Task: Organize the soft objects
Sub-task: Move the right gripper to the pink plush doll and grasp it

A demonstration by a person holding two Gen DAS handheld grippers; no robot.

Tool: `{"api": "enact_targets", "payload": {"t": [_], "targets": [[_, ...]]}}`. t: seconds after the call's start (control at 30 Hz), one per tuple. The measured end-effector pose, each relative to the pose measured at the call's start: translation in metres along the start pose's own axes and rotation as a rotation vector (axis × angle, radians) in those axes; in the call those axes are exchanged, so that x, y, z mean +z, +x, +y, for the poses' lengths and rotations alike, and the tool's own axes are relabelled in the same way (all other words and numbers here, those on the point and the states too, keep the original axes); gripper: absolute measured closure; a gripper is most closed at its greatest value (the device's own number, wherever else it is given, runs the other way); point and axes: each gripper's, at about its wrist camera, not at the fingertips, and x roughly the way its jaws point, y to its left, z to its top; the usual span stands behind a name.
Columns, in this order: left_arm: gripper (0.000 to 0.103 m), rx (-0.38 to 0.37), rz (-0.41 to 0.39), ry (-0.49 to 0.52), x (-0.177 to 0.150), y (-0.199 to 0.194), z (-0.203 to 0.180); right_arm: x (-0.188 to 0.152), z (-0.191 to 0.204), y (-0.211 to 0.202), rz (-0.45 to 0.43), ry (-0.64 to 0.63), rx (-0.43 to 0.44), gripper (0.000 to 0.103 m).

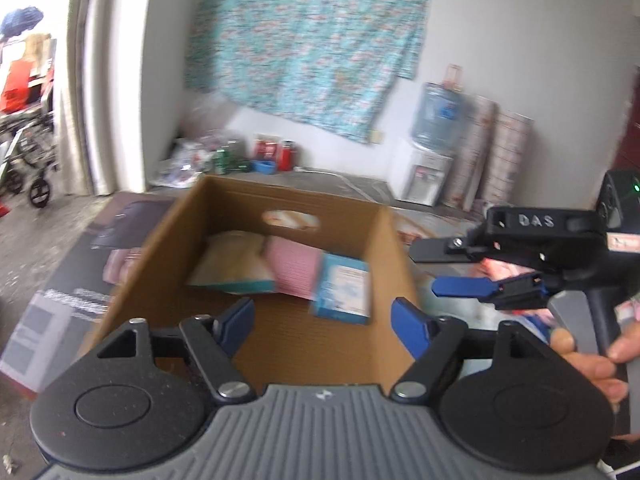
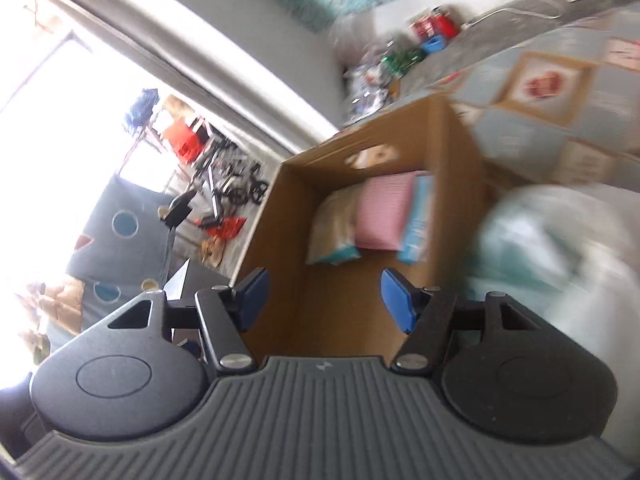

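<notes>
A cardboard box (image 1: 276, 320) stands open in front of both tools, and three soft packs lie against its far wall. From left to right in the left wrist view they are a pale cream pack with a teal edge (image 1: 236, 264), a pink ribbed pack (image 1: 296, 268) and a light blue pack (image 1: 344, 288). They touch one another, the pink one wedged between the other two, and all three lean rather than lie flat.

The left tool (image 1: 322, 320) hovers over the near part of the box with its blue pads apart and nothing between them. The right tool (image 2: 322, 298) also points into the box, its pads apart and empty; in the left wrist view it shows from the side, just right of the box, with a hand (image 1: 588, 356) on its grip.

To the right of the box, in the right wrist view, lies a pale, blurred soft bundle (image 2: 560, 248), too smeared to identify; it looks like a likely next item.

These packs look light and squashy, probably with slick plastic wrapping. They should give under the pads, so a grip across the thick middle seems safer than a pinch at a corner or a sealed edge, which could slip or tear. A bulky soft bundle would sag, so a gathered fold is the better hold.
</notes>
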Motion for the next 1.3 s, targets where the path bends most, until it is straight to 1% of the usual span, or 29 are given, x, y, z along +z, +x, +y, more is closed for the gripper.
{"api": "enact_targets", "payload": {"t": [0.1,0.3,0.43,0.57,0.67,0.73,0.8,0.9,0.93,0.97,1.0,1.03,1.13,1.2,1.3], "targets": [[0.020,-0.052,-0.013,0.034,-0.013,-0.007,-0.036,-0.020,-0.028,-0.050,-0.052,0.011,-0.048,0.036],[0.020,-0.164,-0.009,0.075,-0.035,-0.011,-0.098,-0.057,-0.080,-0.131,-0.116,0.048,-0.131,0.036],[0.020,-0.204,-0.003,0.133,-0.047,-0.002,-0.147,-0.069,-0.110,-0.182,-0.167,0.045,-0.189,0.036],[0.020,-0.253,0.003,0.176,-0.055,0.016,-0.191,-0.061,-0.130,-0.223,-0.210,0.020,-0.255,0.036],[0.021,-0.285,0.010,0.200,-0.058,0.034,-0.222,-0.043,-0.141,-0.242,-0.231,-0.006,-0.293,0.036],[0.021,-0.293,0.022,0.215,-0.057,0.049,-0.240,-0.024,-0.150,-0.252,-0.233,-0.024,-0.307,0.035],[0.024,-0.303,0.031,0.224,-0.054,0.066,-0.255,0.000,-0.159,-0.253,-0.232,-0.038,-0.333,0.033],[0.028,-0.304,0.049,0.250,-0.048,0.092,-0.278,0.042,-0.176,-0.243,-0.209,-0.052,-0.363,0.030],[0.031,-0.306,0.058,0.252,-0.044,0.102,-0.284,0.056,-0.180,-0.237,-0.192,-0.057,-0.372,0.029],[0.031,-0.310,0.066,0.254,-0.043,0.110,-0.290,0.070,-0.188,-0.229,-0.165,-0.066,-0.373,0.026],[0.032,-0.312,0.078,0.256,-0.039,0.121,-0.295,0.082,-0.195,-0.221,-0.153,-0.061,-0.385,0.025],[0.035,-0.311,0.092,0.254,-0.036,0.132,-0.301,0.094,-0.203,-0.212,-0.134,-0.056,-0.407,0.025],[0.044,-0.296,0.132,0.231,-0.029,0.159,-0.308,0.123,-0.230,-0.177,-0.047,-0.053,-0.445,0.023],[0.047,-0.294,0.167,0.216,-0.026,0.176,-0.312,0.134,-0.242,-0.152,0.021,-0.065,-0.485,0.022],[0.051,-0.293,0.206,0.223,-0.029,0.195,-0.317,0.142,-0.259,-0.118,0.130,-0.065,-0.520,0.021]]}}
